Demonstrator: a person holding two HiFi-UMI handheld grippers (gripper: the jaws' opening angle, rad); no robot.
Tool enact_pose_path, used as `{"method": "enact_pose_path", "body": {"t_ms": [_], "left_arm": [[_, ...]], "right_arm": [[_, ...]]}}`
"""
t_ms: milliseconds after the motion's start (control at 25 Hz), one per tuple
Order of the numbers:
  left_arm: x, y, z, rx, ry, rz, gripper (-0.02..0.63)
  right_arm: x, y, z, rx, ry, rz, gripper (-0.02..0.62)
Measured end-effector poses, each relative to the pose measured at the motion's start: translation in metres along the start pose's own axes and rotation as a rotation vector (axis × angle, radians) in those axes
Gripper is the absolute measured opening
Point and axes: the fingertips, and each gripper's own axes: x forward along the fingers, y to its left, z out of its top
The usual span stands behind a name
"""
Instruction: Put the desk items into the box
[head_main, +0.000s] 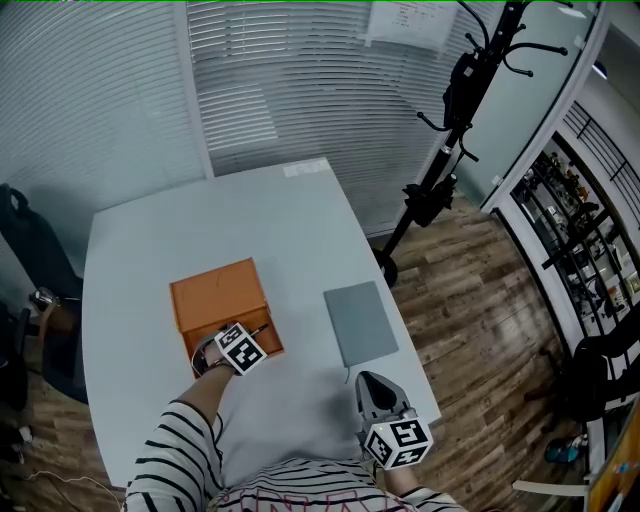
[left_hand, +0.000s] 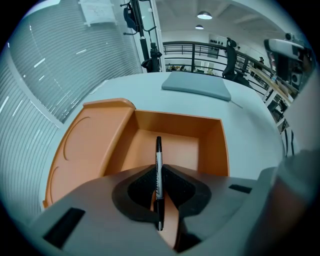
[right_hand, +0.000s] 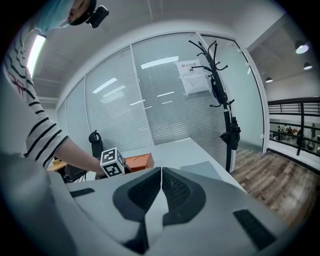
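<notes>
The left gripper (left_hand: 159, 172) pinches a black-and-silver pen (left_hand: 158, 150) in its jaws over the open orange box (left_hand: 212, 145), likely to drop it in, while the right gripper (right_hand: 161, 172) idles with jaws clenched, empty.

Orange box (head_main: 214, 291), grey pad (head_main: 361, 322), black-and-white striped sleeve (head_main: 181, 455)

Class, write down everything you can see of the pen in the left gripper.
The pen is slim, with a silver-grey printed barrel and black ends, plastic by its look. It is clamped mid-barrel between the jaws of the left gripper, lying along them, its tip pointing out over the open orange box.
</notes>
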Motion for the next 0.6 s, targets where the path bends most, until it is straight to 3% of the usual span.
{"method": "enact_pose_path", "body": {"t_ms": [320, 600], "left_arm": [[-0.0009, 0.0025, -0.0013, -0.004, 0.001, 0.015, 0.058], [-0.0048, 0.0032, -0.0005, -0.019, -0.026, 0.022, 0.124]], "right_arm": [[0.0012, 0.0019, 0.0003, -0.001, 0.001, 0.011, 0.026], [-0.0030, 0.0011, -0.0013, 0.009, -0.004, 0.006, 0.028]]}}
